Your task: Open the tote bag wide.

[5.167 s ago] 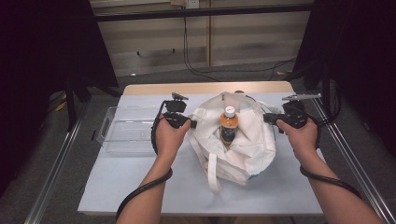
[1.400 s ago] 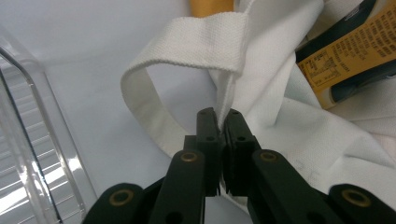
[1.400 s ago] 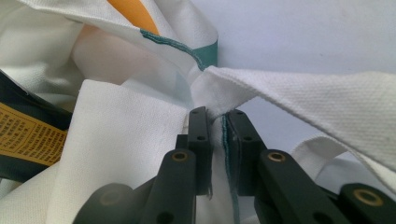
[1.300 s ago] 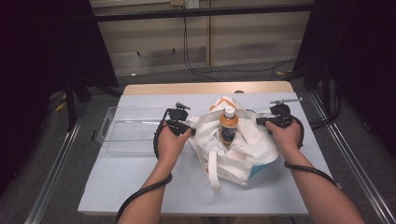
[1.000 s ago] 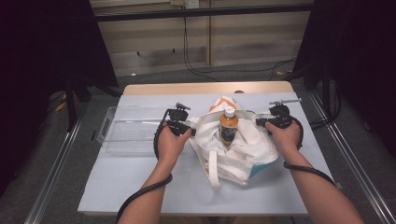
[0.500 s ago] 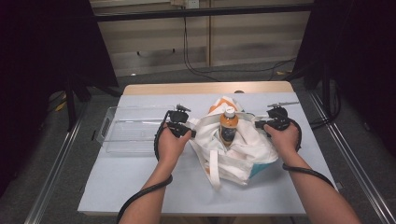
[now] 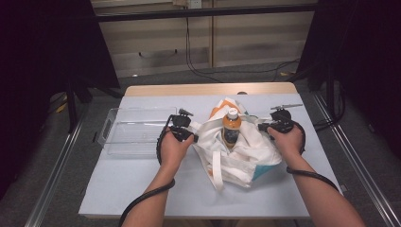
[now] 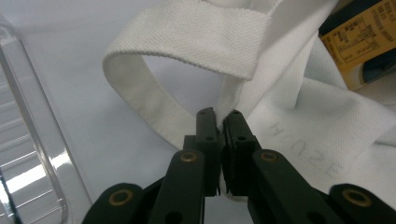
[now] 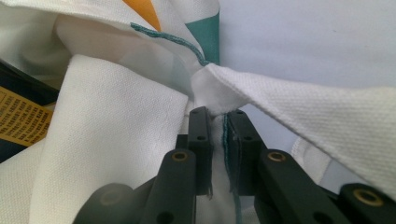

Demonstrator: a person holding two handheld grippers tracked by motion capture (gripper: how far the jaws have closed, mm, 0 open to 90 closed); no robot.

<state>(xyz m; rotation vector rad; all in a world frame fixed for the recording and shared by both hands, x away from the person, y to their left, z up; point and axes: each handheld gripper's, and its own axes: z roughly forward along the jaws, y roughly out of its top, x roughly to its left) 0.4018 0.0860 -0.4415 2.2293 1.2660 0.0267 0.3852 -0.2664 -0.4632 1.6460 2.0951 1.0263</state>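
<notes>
Tote bag [image 7: 239, 151] sits mid-table, its rim clamped by left gripper [image 7: 194, 138] and right gripper [image 7: 261, 127]; clear tray [image 7: 135, 130] just left, table [image 7: 142, 184] bare nearside.

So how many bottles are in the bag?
1: a bottle stands upright in the middle of the open bag. More could be hidden under the cloth.

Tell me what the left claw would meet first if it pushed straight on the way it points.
Probably the white canvas tote bag itself: the left claw is already shut on its edge, under the looped white strap. Beyond that cloth, likely the orange-capped drink bottle standing inside, though depth is unclear.
</notes>
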